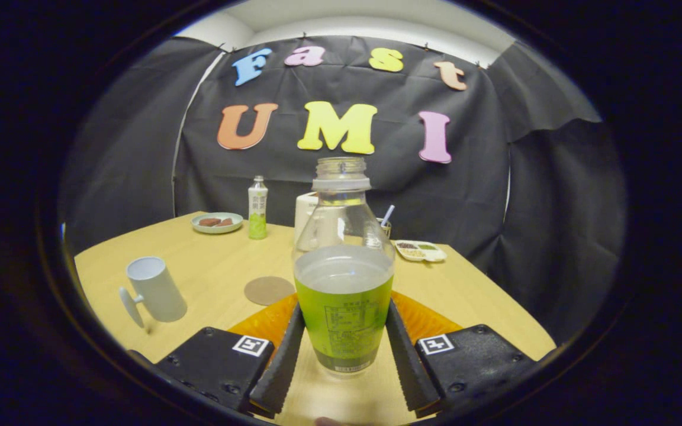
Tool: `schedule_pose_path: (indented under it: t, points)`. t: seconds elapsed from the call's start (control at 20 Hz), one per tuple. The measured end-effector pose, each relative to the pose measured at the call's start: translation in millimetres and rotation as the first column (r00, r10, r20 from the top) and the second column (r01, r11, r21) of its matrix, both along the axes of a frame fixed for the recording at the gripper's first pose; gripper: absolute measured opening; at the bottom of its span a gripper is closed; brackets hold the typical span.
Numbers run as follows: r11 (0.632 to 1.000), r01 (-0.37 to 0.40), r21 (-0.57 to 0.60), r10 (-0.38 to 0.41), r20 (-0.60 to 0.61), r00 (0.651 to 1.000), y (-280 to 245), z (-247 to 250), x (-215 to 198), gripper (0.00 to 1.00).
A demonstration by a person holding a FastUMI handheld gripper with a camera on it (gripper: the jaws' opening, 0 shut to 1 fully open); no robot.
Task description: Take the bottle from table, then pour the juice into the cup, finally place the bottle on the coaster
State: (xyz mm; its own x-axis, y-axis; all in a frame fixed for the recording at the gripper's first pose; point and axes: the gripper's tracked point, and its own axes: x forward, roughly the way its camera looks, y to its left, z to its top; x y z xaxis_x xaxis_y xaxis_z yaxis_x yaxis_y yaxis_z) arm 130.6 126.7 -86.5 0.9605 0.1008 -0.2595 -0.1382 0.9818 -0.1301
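In the gripper view, the gripper stood with its two fingers on either side of the bottle, low on its green label. Both fingers appeared to touch the sides of the bottle, so I judge the claw was closed on it, though how firmly it pressed I cannot tell. The bottle was upright and uncapped, and the clear liquid reached to the top of the label. Whether its base rested on the table or was a little lifted, the picture did not show clearly.

The round brown coaster lay on the table just ahead of the left finger, apart from the bottle. The white cup stood further to the left, beyond the coaster, its handle turned toward the camera. Far beyond the fingers were a small bottle, a plate and a small tray.

The risk, in my judgement, was the open neck: if the bottle tilted early on the way to the cup, liquid would spill on the table. The grip was also low, so the bottle could swing or slip between the fingers during pouring.
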Motion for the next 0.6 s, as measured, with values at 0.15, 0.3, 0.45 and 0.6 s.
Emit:
schedule_pose_path:
  t: [0.15, 0.3, 0.45, 0.6]
  points:
    - [0.99, -0.014, -0.141, 0.019, 0.036, 0.999, 6.6, 16.8, 5.0, 0.77]
    - [0.965, -0.018, -0.261, 0.033, 0.051, 0.998, 14.1, 25.8, 13.9, 0.77]
    - [0.929, -0.033, -0.368, 0.06, 0.06, 0.996, 27.7, 31.6, 19.9, 0.78]
    - [0.863, -0.053, -0.502, 0.11, 0.084, 0.99, 45.5, 37.0, 25.5, 0.78]
